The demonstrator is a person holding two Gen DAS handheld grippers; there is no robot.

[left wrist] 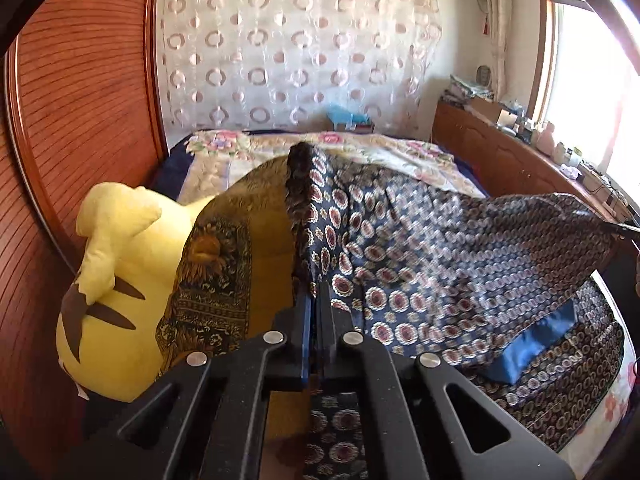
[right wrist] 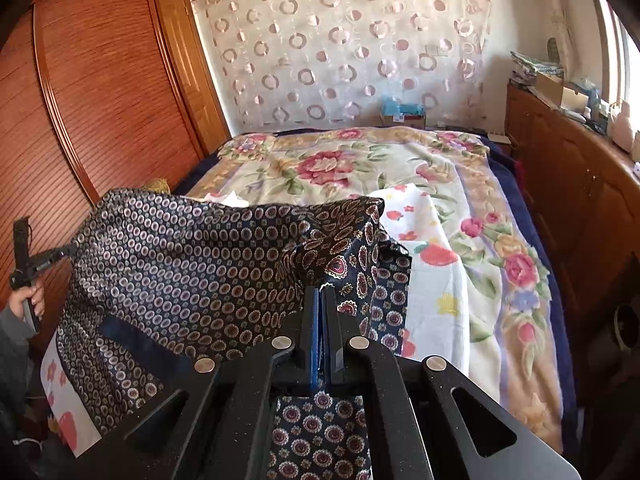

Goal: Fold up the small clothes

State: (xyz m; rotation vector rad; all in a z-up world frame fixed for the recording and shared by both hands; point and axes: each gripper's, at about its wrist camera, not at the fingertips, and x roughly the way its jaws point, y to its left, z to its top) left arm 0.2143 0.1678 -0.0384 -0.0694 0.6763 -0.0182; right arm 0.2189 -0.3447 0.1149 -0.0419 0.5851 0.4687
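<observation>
A dark blue garment printed with small round medallions hangs stretched in the air between my two grippers, above the bed. My left gripper is shut on one edge of it, next to a gold-brown patterned part. My right gripper is shut on the other edge of the garment. In the left wrist view the right gripper shows at the far right edge. In the right wrist view the left gripper shows at the far left, held by a hand.
A floral blanket covers the bed. A white cloth with a fruit print lies under the garment. A yellow plush toy sits at the left by the wooden wardrobe. A cluttered wooden cabinet stands along the right.
</observation>
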